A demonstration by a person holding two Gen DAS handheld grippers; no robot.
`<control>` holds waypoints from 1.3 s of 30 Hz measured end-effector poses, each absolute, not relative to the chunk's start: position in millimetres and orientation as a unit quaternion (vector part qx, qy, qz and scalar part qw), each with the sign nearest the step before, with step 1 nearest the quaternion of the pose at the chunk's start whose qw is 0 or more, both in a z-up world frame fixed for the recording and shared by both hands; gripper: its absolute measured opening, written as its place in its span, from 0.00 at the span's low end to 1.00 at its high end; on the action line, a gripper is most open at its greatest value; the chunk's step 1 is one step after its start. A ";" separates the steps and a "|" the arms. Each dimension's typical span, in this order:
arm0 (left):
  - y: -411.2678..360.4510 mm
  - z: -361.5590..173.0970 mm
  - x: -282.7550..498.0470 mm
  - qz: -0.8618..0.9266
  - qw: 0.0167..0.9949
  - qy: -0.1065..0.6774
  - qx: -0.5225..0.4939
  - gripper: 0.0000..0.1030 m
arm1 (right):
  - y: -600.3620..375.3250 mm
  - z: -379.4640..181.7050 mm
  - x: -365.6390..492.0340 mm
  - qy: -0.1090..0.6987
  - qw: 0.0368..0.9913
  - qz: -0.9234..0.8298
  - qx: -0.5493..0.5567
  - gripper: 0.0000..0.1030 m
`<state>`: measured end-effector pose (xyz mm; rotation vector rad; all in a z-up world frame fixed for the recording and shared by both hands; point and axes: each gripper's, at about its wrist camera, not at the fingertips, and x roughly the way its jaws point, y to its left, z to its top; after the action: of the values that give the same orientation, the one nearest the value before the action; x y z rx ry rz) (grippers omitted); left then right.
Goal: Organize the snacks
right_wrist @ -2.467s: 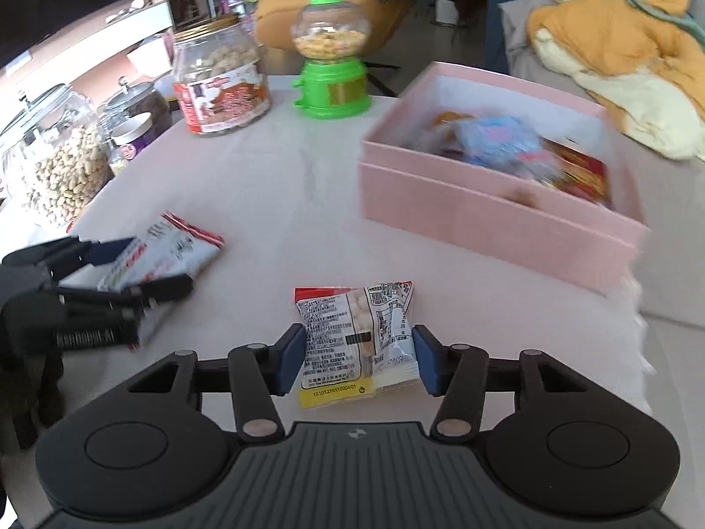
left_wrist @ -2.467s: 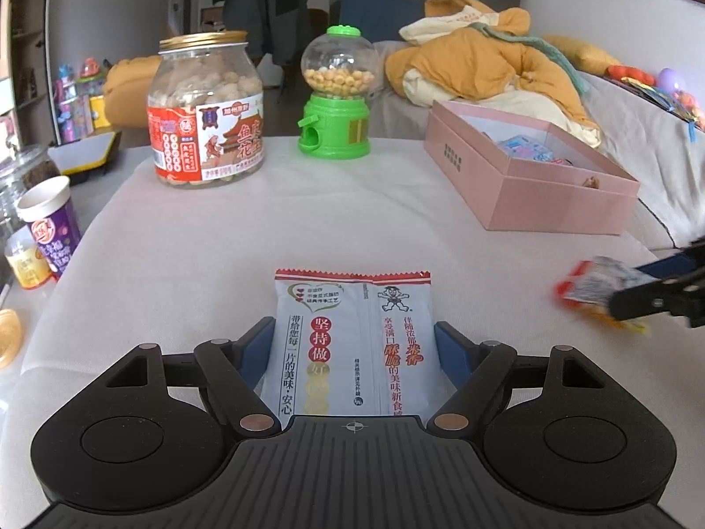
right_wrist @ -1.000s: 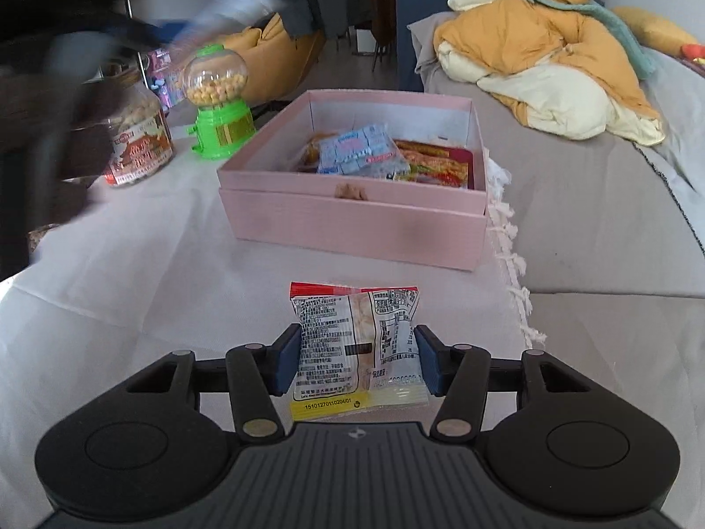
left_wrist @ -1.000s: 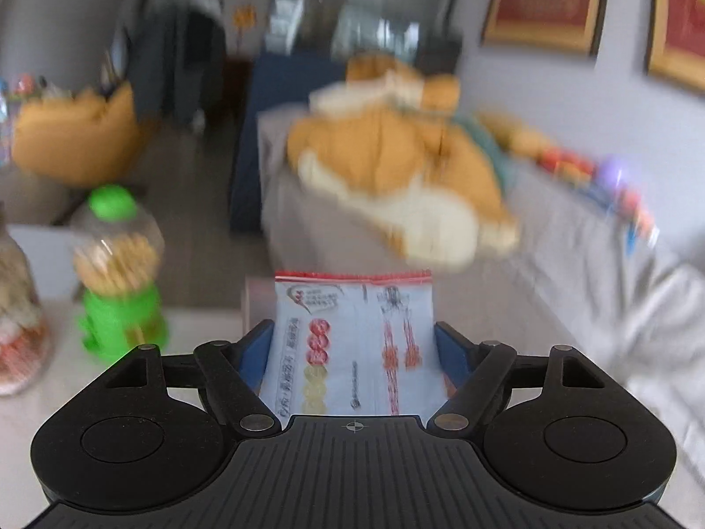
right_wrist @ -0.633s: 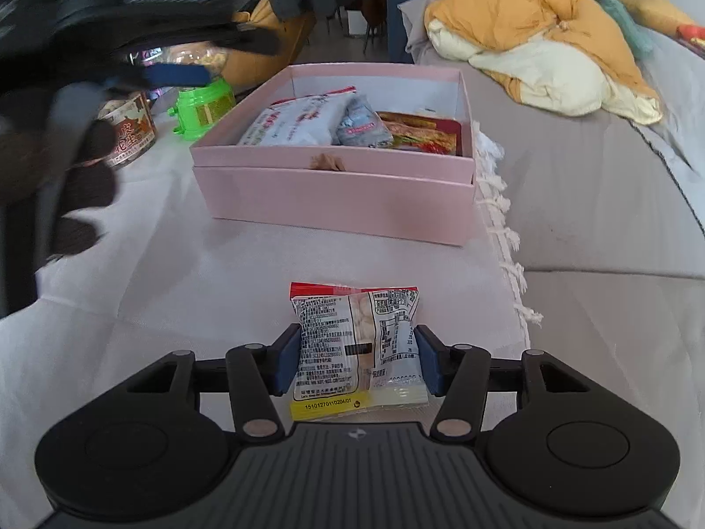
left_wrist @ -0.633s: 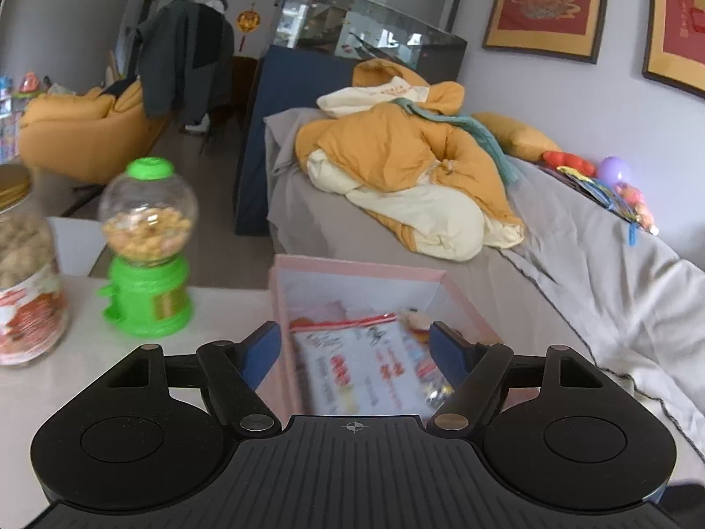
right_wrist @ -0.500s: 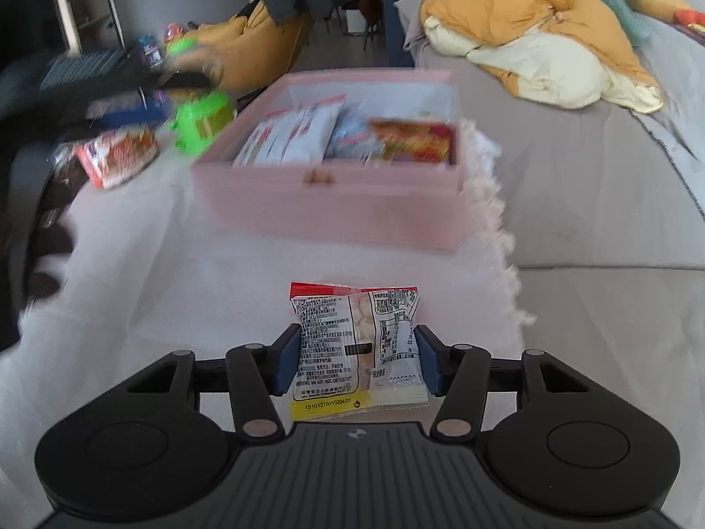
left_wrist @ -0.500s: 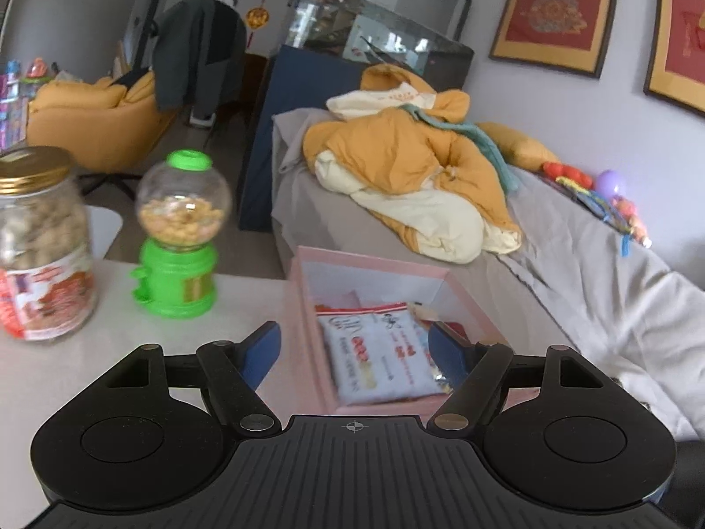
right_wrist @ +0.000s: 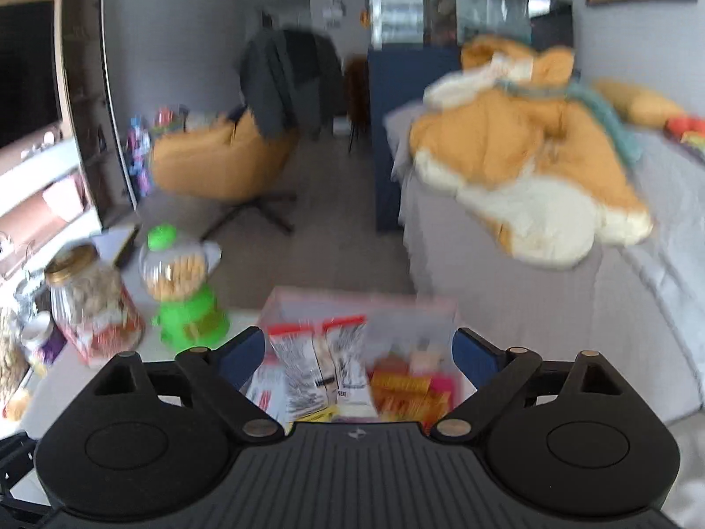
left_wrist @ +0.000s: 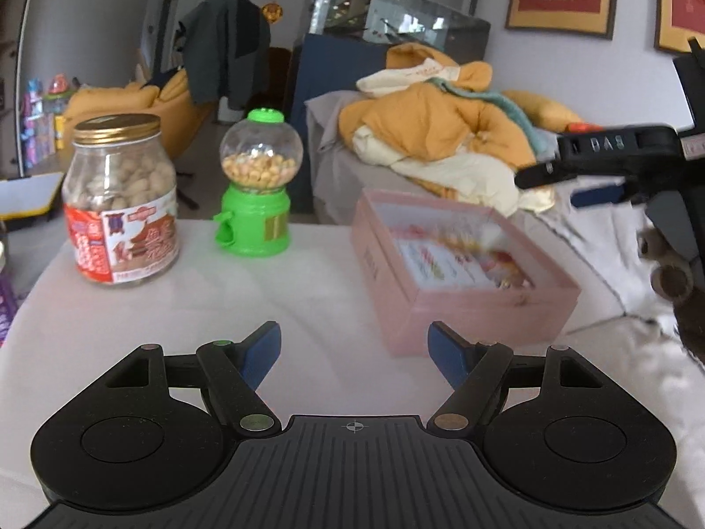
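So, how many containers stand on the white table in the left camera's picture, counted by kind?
Glass peanut jar: 1
Green candy dispenser: 1
Pink box holding snack packets: 1
Total: 3
A purple item at the left edge is cut off, so it is not counted.

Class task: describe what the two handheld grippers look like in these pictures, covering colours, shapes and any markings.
The left gripper and the right gripper match: matte black ribbed bodies with two round discs, angled black link bars with metal pivot pins, blue finger pads and a small crosshair mark. Seen side-on, the right gripper carries pale embossed letters, too blurred to read reliably.
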<state>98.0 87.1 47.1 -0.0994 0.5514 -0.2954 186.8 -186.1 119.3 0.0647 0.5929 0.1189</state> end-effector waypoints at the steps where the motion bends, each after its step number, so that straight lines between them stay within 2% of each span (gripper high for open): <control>1: 85.4 45.5 96.8 -0.141 0.950 0.274 -0.048 0.77 | -187.7 111.0 184.9 0.303 0.950 0.062 0.042 0.90; 7: 67.1 44.9 79.3 -0.140 0.950 0.279 -0.031 0.77 | -192.9 64.5 129.9 0.345 0.934 0.064 0.064 0.90; 16: 42.1 22.2 33.2 -0.128 0.948 0.291 0.004 0.77 | -177.1 8.8 46.5 0.372 0.927 0.050 0.010 0.90; 20: 31.8 -1.5 30.9 -0.103 0.942 0.319 0.017 0.77 | -162.9 -6.8 41.7 0.381 0.924 0.035 -0.012 0.92; 22: 24.8 -9.5 29.7 -0.085 0.944 0.317 0.042 0.80 | -161.5 -13.6 42.3 0.377 0.926 0.013 -0.017 1.00; 26: 25.7 -9.7 33.1 -0.076 0.944 0.320 0.031 0.80 | -173.5 -19.0 40.8 0.373 0.927 0.010 0.022 1.00; 39: 21.5 -10.0 33.0 -0.061 0.945 0.320 0.031 0.80 | -172.7 -26.0 28.1 0.328 0.945 0.008 0.012 1.00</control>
<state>33.0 21.5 -10.0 0.0631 0.6510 -0.1233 28.1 -172.7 -26.0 0.0248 0.6685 0.0171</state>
